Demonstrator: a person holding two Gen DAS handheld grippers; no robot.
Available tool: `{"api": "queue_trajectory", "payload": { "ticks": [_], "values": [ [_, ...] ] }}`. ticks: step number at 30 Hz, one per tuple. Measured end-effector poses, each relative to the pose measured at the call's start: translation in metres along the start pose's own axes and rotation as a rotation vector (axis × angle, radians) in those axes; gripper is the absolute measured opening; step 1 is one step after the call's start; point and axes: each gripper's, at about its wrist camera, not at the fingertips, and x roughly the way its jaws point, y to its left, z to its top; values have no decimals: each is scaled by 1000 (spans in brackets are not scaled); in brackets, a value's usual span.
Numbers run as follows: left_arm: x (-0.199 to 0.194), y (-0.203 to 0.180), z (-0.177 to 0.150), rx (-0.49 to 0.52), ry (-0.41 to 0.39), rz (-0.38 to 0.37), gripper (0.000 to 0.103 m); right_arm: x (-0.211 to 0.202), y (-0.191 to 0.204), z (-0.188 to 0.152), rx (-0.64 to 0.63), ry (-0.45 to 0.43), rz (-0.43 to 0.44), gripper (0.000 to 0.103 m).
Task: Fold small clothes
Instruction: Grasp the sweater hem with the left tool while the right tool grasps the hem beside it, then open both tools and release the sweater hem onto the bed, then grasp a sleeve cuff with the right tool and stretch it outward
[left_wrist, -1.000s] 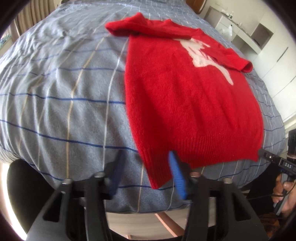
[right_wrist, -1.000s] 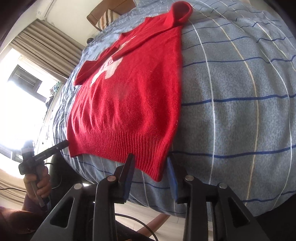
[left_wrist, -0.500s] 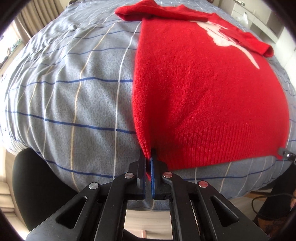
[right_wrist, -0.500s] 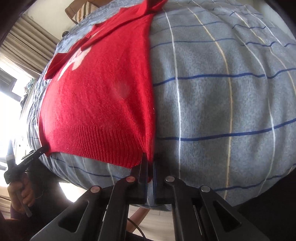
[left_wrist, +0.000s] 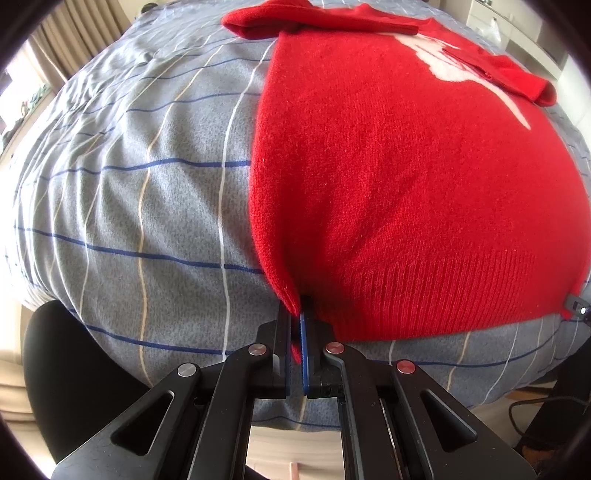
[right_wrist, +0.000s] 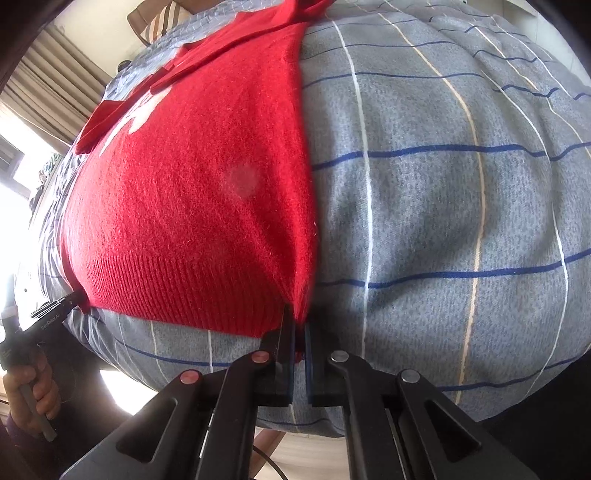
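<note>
In right view only: hand; both claws pinch sweater hem.

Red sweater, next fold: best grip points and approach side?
The two bottom corners of the ribbed hem, from the near bed edge. The red sweater lies flat, hem nearest, sleeves folded in. The left gripper and right gripper pinch exactly there, on the striped bedsheet.

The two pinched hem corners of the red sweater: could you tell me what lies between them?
In the left wrist view, only the red sweater's own ribbed hem band spans from the left gripper to the right gripper.
</note>
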Motion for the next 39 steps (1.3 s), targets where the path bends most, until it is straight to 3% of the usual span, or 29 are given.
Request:
{"api": "queue_trajectory", "payload": {
  "ticks": [10,12,13,14,15,17,20,22,24,27,31,35,37,38,39],
  "values": [
    [-17,-9,-11,28,10,30,5,-1,1,1,8,-1,0,4],
    [-25,-13,-14,45,13,46,16,-2,0,0,15,4,12,11],
    [-31,-15,-15,54,19,47,28,-3,-1,-1,21,16,26,14],
    [-37,-15,-17,59,21,43,41,-5,-3,-3,27,41,39,24],
    [-47,-14,-18,58,12,33,46,-8,-6,-6,29,71,49,31],
    [-73,-8,-19,42,-40,25,59,-25,-16,-11,13,100,24,31],
    [-114,4,-12,-10,-161,35,75,-69,-21,4,-99,20,-167,38],
    [-132,11,-2,-51,-229,39,76,-97,-11,29,-180,-75,-247,46],
    [-145,14,11,-92,-277,13,76,-112,11,59,-254,-150,-231,56],
    [-155,15,23,-122,-326,-14,76,-100,64,104,-408,-198,-150,57],
    [-158,18,26,-133,-346,-39,78,-42,137,151,-636,-213,-22,57],
    [-155,23,15,-145,-330,-17,79,37,178,184,-742,-179,-56,55],
    [-150,30,8,-159,-309,5,79,60,173,194,-685,-145,-42,35],
    [-146,36,6,-170,-298,15,79,60,167,200,-637,-152,-33,14],
    [-142,42,3,-183,-286,23,79,52,156,206,-577,-163,-15,7]
  ]
}}
